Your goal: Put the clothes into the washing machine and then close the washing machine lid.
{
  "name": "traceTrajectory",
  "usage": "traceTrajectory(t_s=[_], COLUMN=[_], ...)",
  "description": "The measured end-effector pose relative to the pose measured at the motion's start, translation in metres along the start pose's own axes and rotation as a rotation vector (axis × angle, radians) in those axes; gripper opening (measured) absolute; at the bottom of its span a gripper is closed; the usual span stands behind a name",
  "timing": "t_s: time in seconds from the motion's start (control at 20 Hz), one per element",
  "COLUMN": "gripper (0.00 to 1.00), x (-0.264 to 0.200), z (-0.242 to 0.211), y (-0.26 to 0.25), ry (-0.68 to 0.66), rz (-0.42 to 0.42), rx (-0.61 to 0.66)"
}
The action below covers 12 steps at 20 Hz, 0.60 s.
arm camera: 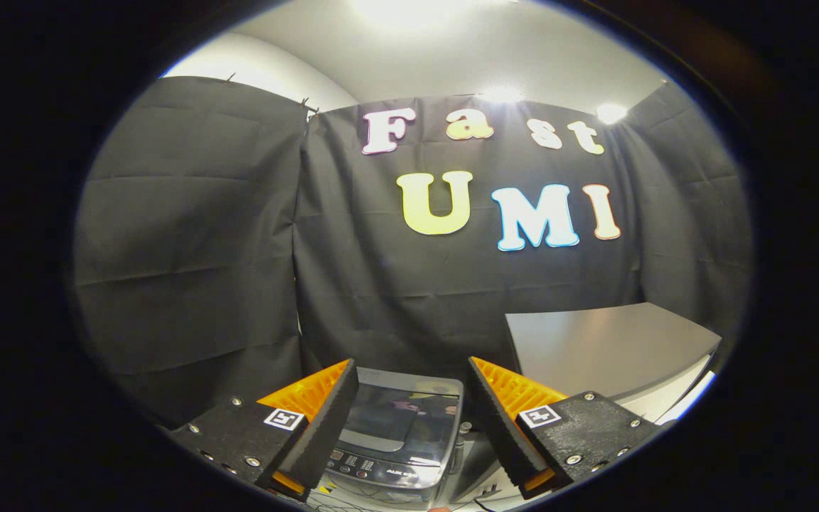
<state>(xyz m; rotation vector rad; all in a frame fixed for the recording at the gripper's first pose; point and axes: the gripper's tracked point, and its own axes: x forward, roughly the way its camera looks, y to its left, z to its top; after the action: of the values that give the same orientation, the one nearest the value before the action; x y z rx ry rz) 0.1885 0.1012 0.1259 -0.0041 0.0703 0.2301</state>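
Between the two fingers of the gripper (409,419), in the gripper view, a small washing machine (397,441) is sitting low and near, its top facing up toward the camera. The fingers are standing wide apart and gripping nothing; the gap between them is framing the machine almost squarely. The washing machine lid (402,419), a dark glossy panel, is lying flat and looks closed, with reflections showing in it, and the control strip is running along the near edge just below it. No clothes are showing in this view, so I cannot tell where they are lying.

The relation that matters: the machine is lying straight ahead of and below the gripper, centred between the fingers, with its long axis running away from the near control strip toward the far black cloth wall (452,284). The gripper is pointing more at the wall than down at the machine. To the right of the machine, beyond the right finger, a grey tabletop (608,348) is standing higher than the lid.

My judgement is that the task is at its start: the lid would need opening before anything goes in, and that calls for tipping the gripper downward toward the lid's edge.
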Motion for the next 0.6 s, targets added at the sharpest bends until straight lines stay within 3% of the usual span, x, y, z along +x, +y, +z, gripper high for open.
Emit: traceTrajectory(t_s=[0.6], gripper=[0.94], x=[-0.112], z=[0.012], y=[-0.103], ry=[-0.032], rz=[-0.088], rx=[0.026])
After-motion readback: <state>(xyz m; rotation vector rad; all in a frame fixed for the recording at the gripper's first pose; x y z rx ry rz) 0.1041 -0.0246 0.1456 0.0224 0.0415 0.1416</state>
